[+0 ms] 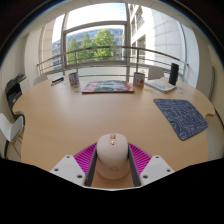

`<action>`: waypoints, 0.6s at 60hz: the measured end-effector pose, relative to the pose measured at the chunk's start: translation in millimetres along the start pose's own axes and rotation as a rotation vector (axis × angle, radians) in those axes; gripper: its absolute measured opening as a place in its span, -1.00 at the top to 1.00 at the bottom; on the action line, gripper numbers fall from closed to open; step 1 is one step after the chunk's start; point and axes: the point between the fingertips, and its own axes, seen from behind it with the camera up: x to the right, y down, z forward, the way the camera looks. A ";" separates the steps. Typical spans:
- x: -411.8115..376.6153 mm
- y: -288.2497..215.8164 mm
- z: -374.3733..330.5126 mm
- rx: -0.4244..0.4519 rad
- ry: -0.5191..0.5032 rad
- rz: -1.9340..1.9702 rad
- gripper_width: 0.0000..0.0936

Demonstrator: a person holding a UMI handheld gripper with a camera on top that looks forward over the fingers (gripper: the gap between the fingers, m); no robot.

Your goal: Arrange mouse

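A pale pink-beige mouse [112,157] sits between my gripper's fingers, with the magenta pads at both its sides. My gripper [112,165] is shut on the mouse, over the near part of the wooden table [70,120]. A dark patterned mouse pad [181,117] lies on the table ahead and to the right of the fingers, apart from the mouse.
A reddish mat [107,87] lies at the table's far edge by the window. Two small upright items [73,78] [139,78] flank it. A dark speaker [173,72] and a white object [160,85] stand far right. A chair [12,128] is at the left.
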 end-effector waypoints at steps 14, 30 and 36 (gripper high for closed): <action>-3.6 -9.1 4.3 0.000 -0.052 -0.026 0.12; -8.4 -153.5 -64.2 0.226 -0.276 -0.006 0.14; 41.9 -237.3 -85.5 0.361 -0.284 0.017 0.14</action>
